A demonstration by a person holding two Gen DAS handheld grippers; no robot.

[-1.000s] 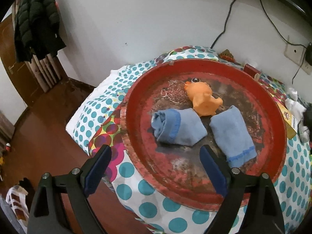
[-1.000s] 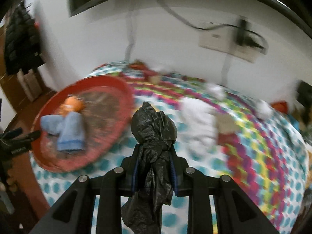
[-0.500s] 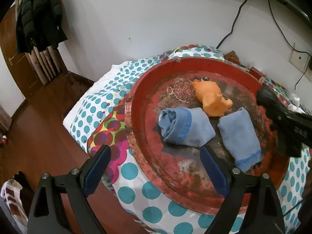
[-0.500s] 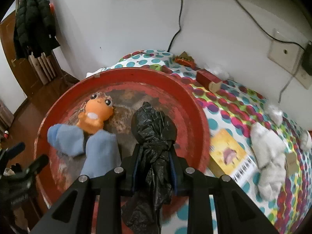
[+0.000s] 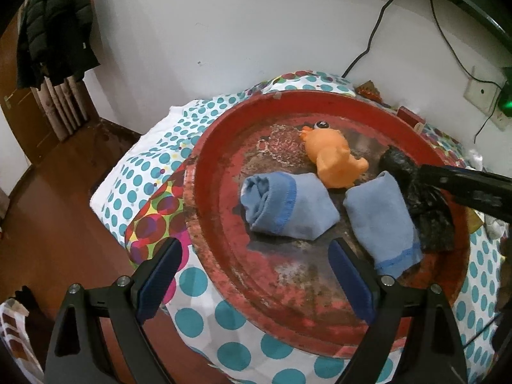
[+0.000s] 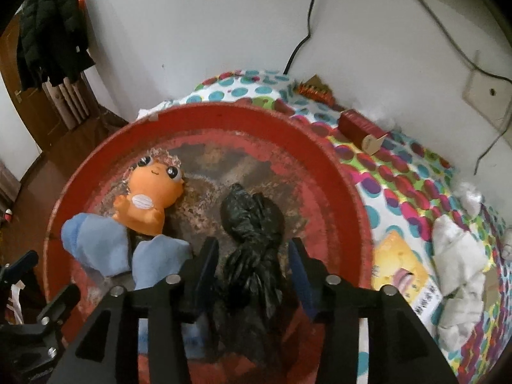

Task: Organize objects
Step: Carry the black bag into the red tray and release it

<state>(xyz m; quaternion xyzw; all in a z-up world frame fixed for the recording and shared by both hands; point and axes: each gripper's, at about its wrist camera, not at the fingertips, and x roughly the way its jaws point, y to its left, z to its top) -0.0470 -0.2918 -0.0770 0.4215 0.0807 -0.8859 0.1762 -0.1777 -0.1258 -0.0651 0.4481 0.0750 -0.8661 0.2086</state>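
The right gripper (image 6: 252, 259) has just been opening its jaws: the 2 fingers now stand apart on either side of a crumpled black plastic bag (image 6: 252, 224), with a visible gap at each pad, so the bag lies between them and is not pinched. The bag is twisted into a wrinkled, glossy bundle, its knotted end pointing away from the gripper, and it rests on the worn floor of a round red tray (image 6: 320, 147).

The left gripper (image 5: 256, 275) hangs with its jaws wide and nothing between them, over the near rim of the same tray, its blue pads (image 5: 161, 275) well apart.

In the tray, just left of the bag, lie 2 rolled light-blue cloths (image 6: 96, 243), side by side and touching at their near corners in the right wrist view. Behind them an orange toy figure (image 6: 150, 198) with big eyes lies on its back, touching both cloths. The tray's paint is scuffed and flaking in the middle.

The tray sits on a polka-dot cloth (image 6: 400, 176) covering a table by a white wall. To the right of the tray, on that cloth, are a yellow card (image 6: 396, 265), crumpled white fabric (image 6: 457, 256) and a small dark-red box (image 6: 361, 128). A dark jacket (image 5: 54, 25) hangs at far left.
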